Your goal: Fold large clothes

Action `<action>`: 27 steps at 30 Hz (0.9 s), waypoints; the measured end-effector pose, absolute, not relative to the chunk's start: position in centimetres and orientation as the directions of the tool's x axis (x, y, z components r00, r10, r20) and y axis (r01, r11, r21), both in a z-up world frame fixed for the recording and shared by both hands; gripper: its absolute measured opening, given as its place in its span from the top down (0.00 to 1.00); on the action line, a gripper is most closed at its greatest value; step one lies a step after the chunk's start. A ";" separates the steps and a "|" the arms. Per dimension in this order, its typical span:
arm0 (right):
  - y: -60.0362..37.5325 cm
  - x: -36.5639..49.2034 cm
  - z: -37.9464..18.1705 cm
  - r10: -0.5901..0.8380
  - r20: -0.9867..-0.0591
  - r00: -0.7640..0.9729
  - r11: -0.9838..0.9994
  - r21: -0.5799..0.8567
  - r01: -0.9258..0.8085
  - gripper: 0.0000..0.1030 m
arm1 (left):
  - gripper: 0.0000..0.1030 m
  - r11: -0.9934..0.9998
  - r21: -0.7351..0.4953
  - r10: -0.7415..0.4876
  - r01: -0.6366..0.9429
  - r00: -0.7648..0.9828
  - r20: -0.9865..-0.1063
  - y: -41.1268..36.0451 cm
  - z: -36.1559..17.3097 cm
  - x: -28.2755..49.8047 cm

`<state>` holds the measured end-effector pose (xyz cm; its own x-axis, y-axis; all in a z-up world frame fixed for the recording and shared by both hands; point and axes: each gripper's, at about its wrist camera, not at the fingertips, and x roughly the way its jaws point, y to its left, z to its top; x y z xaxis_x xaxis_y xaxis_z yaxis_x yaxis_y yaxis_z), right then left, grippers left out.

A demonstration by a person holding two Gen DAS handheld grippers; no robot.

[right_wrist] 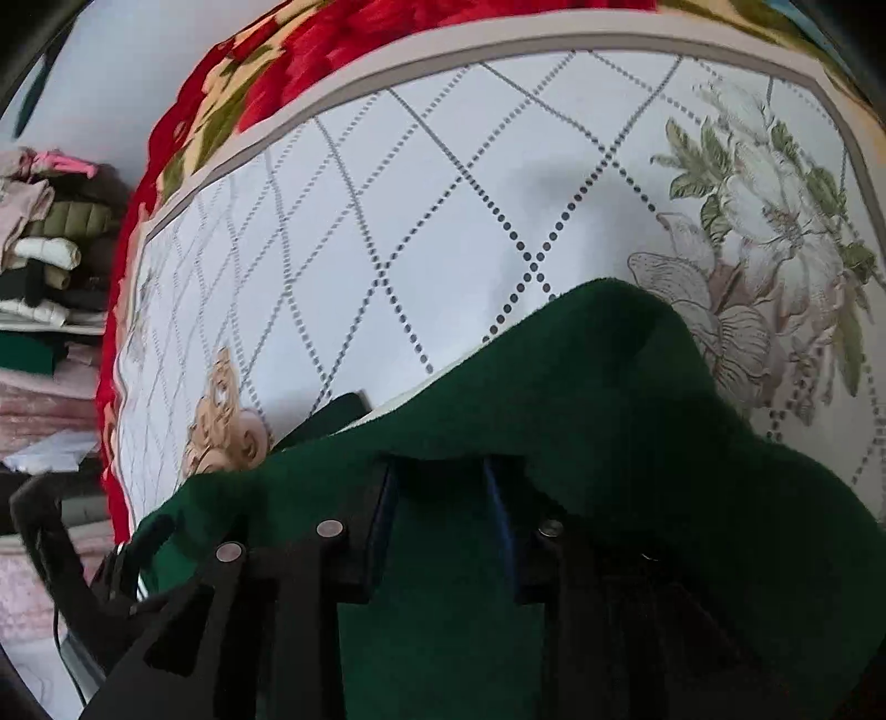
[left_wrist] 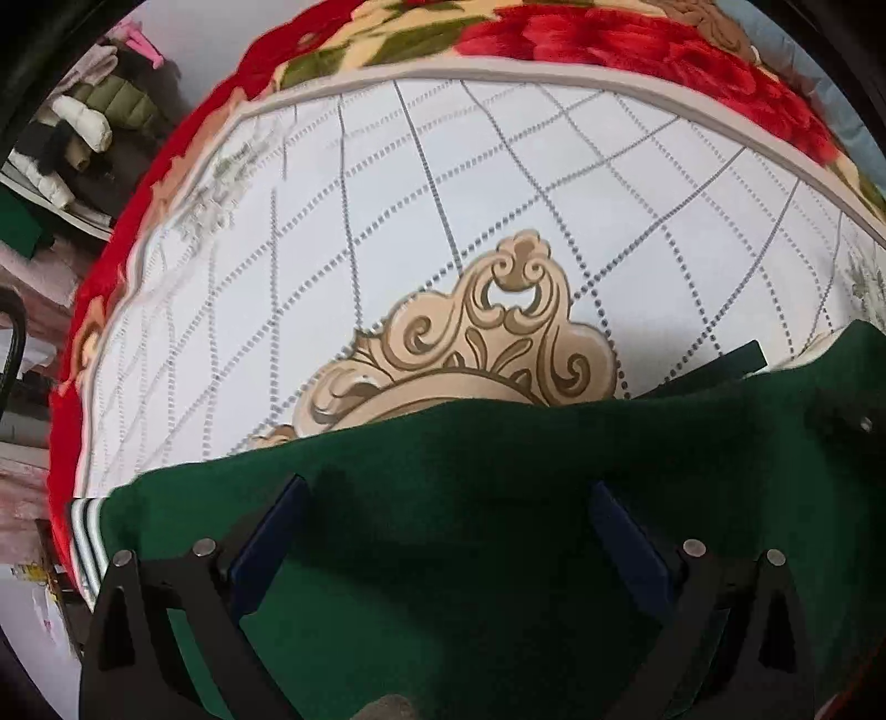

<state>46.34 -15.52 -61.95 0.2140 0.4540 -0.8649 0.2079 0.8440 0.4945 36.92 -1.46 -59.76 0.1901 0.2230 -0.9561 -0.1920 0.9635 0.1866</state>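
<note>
Green garment [left_wrist: 470, 498] fills the lower half of both frames, lying over a white mat [left_wrist: 498, 194] with dotted diamond grid, beige scroll emblem [left_wrist: 487, 332] at centre and pale flower print [right_wrist: 764, 232] at right. A striped cuff [left_wrist: 86, 531] shows at the lower left edge.

Left gripper [left_wrist: 448, 531]: jaws wide apart, green cloth beneath and between them, nothing pinched.

Right gripper [right_wrist: 443, 498]: jaws narrower, cloth humped up over and past the tips; whether it pinches the fabric, cannot tell.

Red floral blanket [left_wrist: 609, 39] rims the mat along the top. Upper left: shelf with stacked folded clothes [right_wrist: 50, 249].
</note>
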 end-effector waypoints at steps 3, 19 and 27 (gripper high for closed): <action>-18.7 43.0 -59.0 0.462 -0.844 0.271 0.813 0.525 0.250 0.63 | 0.00 0.964 0.195 0.236 -0.183 0.241 -0.941 -2.6 -56.6 35.3; -29.3 24.1 -66.0 0.487 -0.760 0.430 0.519 0.648 0.558 0.29 | 0.00 0.979 0.148 0.174 -0.138 0.205 -0.963 -6.9 -59.3 31.6; -28.3 27.2 -67.8 0.596 -0.560 0.575 0.375 0.828 0.418 0.28 | 0.00 0.979 0.130 0.159 -0.155 0.192 -0.969 -6.4 -59.4 31.9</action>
<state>27.18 -28.27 -67.83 0.5750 0.5960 -0.5604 0.4180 0.3748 0.8275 31.93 -6.41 -59.37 0.1916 0.1590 -0.9685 -0.1551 0.9793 0.1301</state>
